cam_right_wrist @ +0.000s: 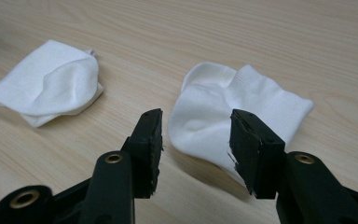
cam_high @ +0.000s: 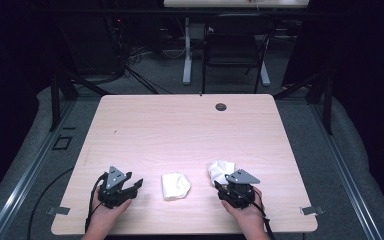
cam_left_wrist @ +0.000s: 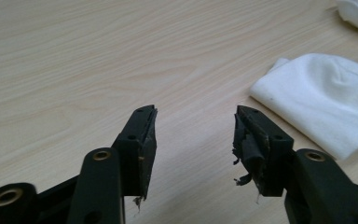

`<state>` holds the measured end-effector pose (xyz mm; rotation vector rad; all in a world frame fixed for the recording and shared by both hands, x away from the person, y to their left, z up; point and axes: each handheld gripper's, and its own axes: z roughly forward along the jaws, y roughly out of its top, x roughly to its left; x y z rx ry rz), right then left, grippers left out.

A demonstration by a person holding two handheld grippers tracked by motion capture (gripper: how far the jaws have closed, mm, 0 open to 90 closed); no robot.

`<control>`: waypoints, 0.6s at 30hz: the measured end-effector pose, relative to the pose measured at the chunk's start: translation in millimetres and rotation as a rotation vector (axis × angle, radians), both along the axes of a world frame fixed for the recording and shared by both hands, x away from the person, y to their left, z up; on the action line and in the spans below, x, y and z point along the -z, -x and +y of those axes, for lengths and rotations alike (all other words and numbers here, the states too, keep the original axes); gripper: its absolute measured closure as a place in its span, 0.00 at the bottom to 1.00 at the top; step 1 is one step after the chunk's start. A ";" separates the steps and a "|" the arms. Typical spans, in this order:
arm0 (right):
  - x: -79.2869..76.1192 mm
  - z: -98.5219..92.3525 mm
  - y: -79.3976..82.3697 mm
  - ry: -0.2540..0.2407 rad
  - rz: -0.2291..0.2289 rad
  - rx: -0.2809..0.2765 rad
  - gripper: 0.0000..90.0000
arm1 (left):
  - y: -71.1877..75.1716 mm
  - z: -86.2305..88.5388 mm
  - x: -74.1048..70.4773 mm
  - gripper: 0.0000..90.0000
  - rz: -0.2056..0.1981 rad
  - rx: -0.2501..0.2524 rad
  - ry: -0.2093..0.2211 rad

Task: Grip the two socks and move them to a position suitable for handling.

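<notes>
Hovering right gripper (cam_right_wrist: 196,128), jaws wide, empty, over sock (cam_right_wrist: 242,105); left gripper (cam_left_wrist: 193,128) likewise idling. Probably needing descent, closing.

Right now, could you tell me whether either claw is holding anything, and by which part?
Nothing is held. The left claw is open over bare table; the right claw is open just before the nearer white sock, not gripping it.
</notes>
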<state>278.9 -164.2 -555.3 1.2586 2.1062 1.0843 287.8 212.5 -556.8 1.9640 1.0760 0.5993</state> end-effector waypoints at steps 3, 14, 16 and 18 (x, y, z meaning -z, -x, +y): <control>0.7 -0.2 -2.5 -0.014 0.009 0.002 0.64 | 0.7 -3.8 -0.8 0.61 0.008 0.010 0.007; -0.8 -1.6 -2.5 -0.023 0.003 -0.004 0.64 | -1.8 -34.8 -5.0 0.64 0.032 0.061 0.006; -0.5 -2.3 -3.3 -0.027 0.004 0.001 0.64 | -3.7 -44.3 -5.4 0.65 0.038 0.077 0.006; 0.0 -3.5 -4.0 -0.031 0.005 0.006 0.64 | -5.3 -54.3 -5.6 0.67 0.038 0.096 0.003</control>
